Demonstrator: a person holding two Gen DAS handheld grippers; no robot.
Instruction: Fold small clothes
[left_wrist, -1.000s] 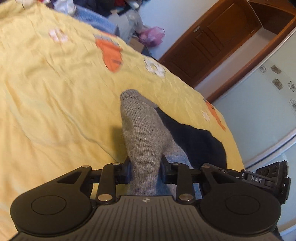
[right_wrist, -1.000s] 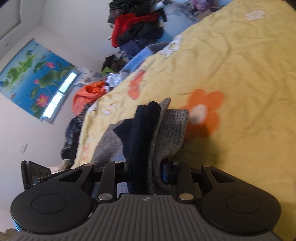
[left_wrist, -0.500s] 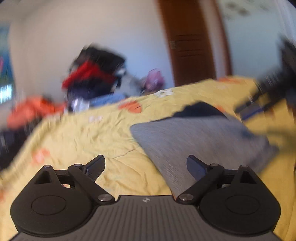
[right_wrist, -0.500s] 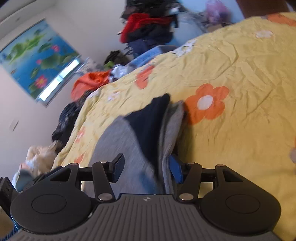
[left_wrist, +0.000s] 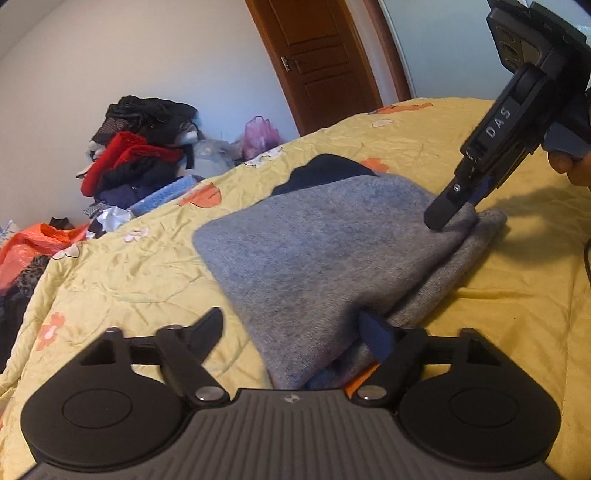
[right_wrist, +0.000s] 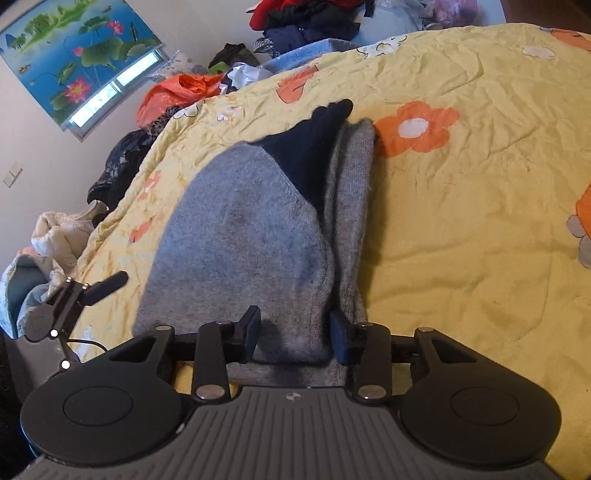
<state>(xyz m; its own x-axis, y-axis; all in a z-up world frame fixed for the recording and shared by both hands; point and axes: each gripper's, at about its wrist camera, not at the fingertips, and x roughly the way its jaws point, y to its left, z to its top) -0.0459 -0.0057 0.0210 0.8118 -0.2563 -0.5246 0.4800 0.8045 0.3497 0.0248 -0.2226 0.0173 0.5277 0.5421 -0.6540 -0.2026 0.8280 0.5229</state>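
Observation:
A folded grey knit garment (left_wrist: 317, 254) with a dark navy part (left_wrist: 325, 171) lies on the yellow flowered bedspread (left_wrist: 122, 266). My left gripper (left_wrist: 295, 332) is open at its near corner, the right finger tucked under a fold. My right gripper (right_wrist: 293, 334) is open over the garment's (right_wrist: 240, 236) other end, the jaws straddling the grey edge. It shows in the left wrist view (left_wrist: 450, 206), its tip touching the cloth. The navy part (right_wrist: 314, 147) points away from it.
A heap of red and dark clothes (left_wrist: 136, 162) and a pink bag (left_wrist: 260, 134) stand beyond the bed by a brown door (left_wrist: 325, 62). An orange bag (right_wrist: 177, 92) and more laundry lie off the bed's left side. A lotus picture (right_wrist: 77, 55) hangs on the wall.
Both grippers have let go of the garment and opened. The garment now lies folded flat on the bed. The left gripper has swung round to face the room.

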